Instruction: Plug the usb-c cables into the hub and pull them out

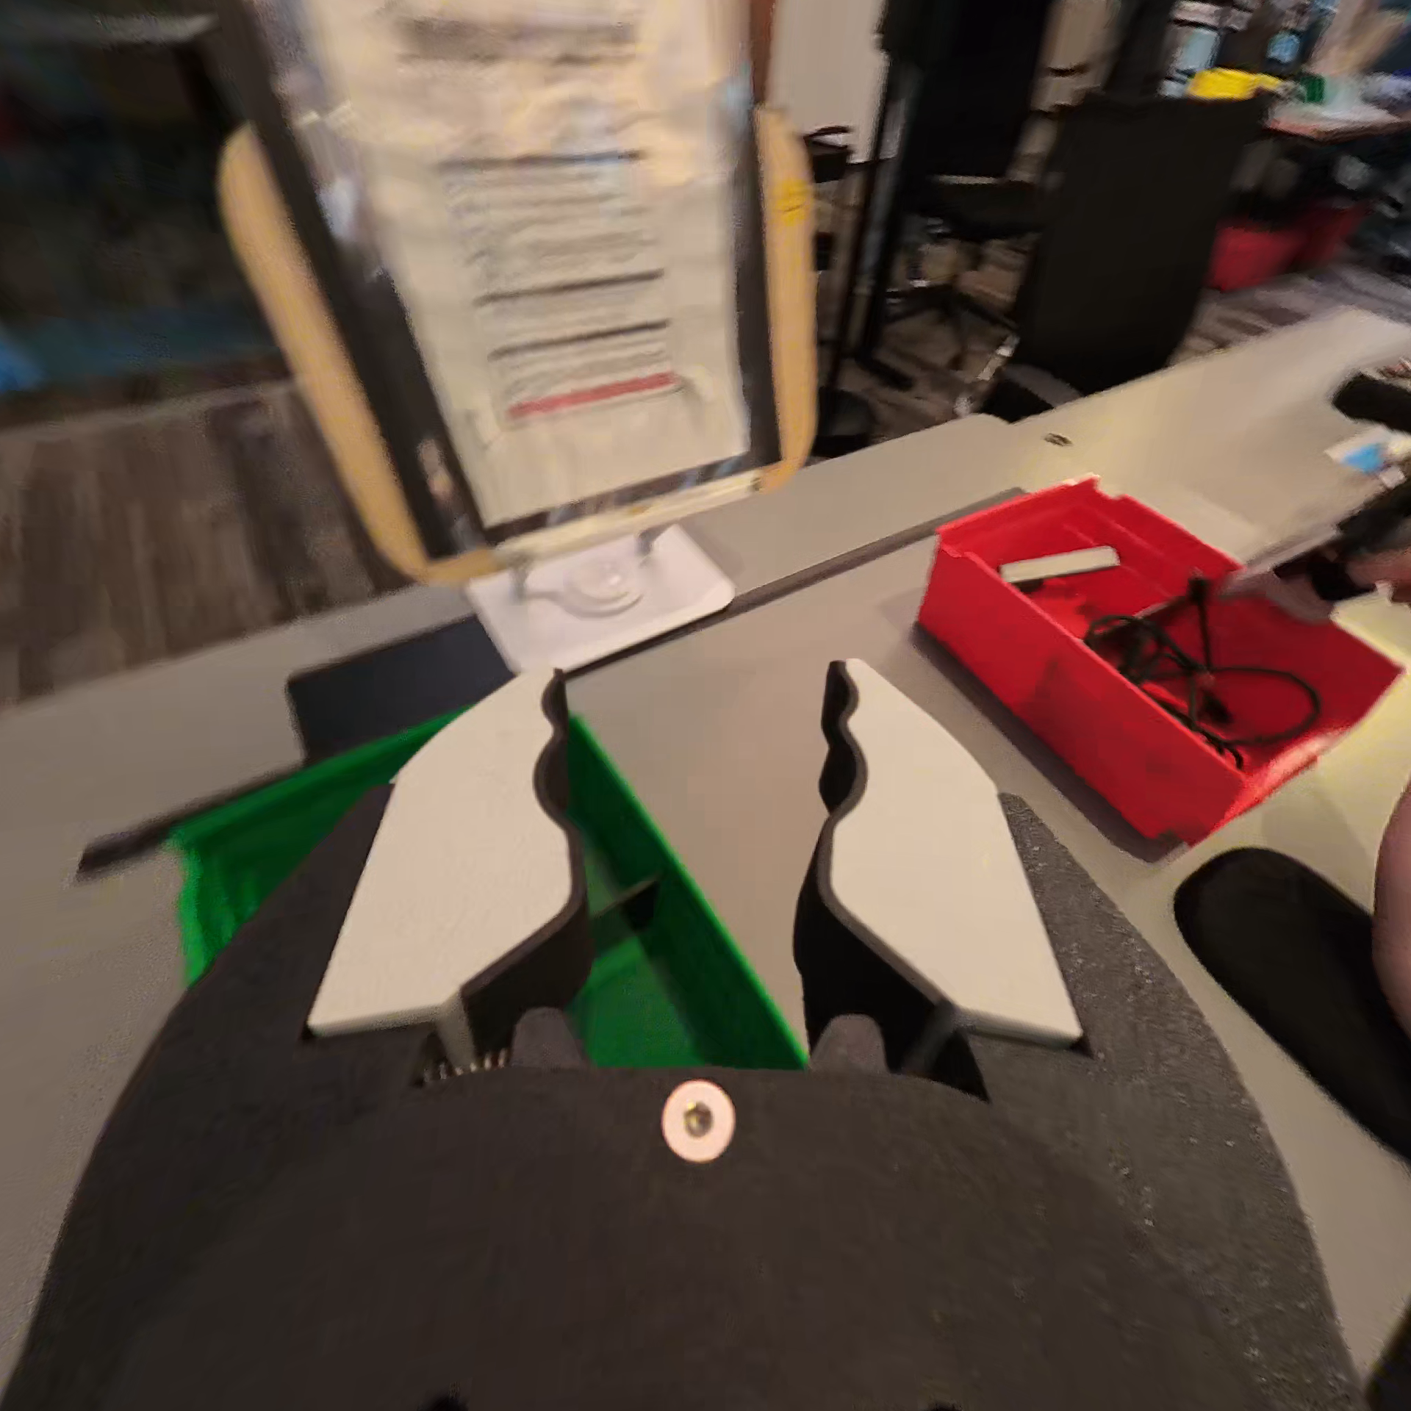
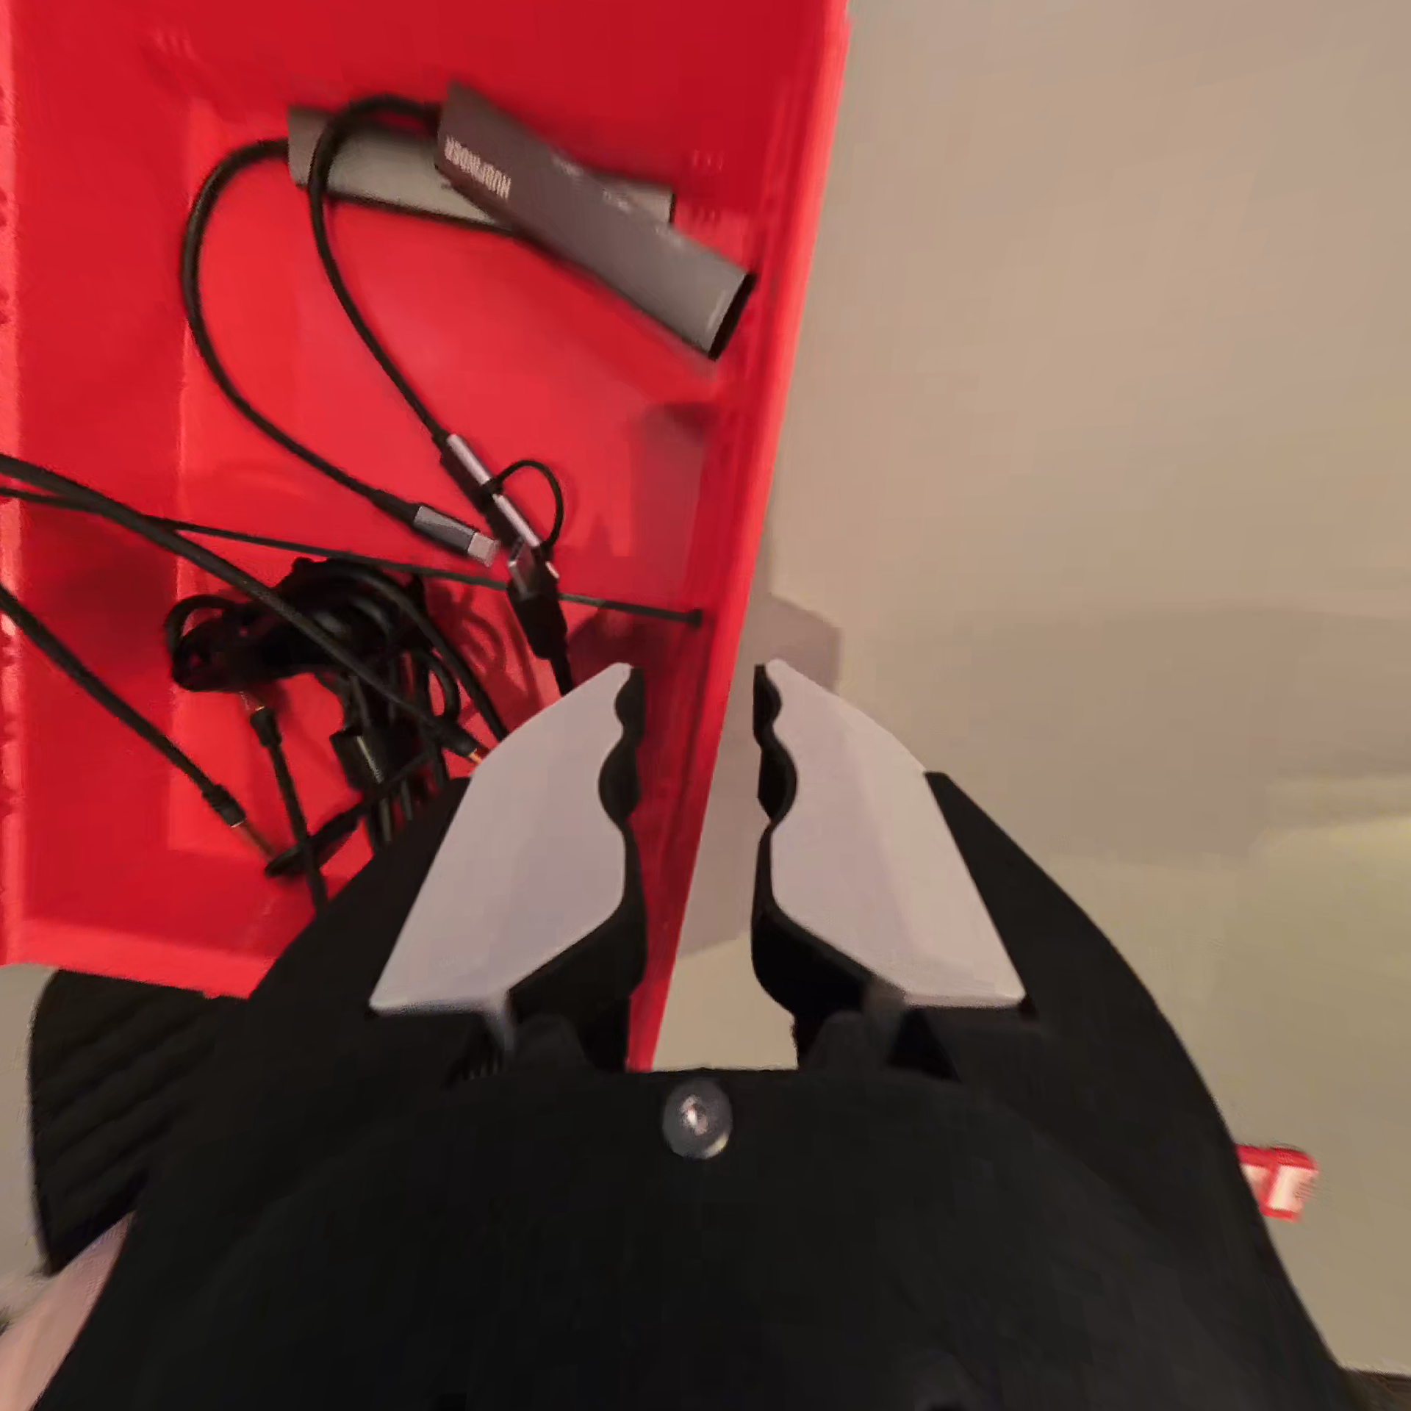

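Red bin (image 2: 763,458) holding hub (image 2: 595,221), cables (image 2: 458,527) unplugged | right gripper (image 2: 695,679) hovering, fingers released, empty | left gripper (image 1: 691,679) waiting, fingers released | next: grasping a plug.

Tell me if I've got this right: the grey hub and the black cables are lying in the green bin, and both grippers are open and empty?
Not quite. The grey hub and the black cables lie in the red bin, not the green bin, as the right wrist view shows. The rest holds: the left gripper and right gripper are both open and empty.
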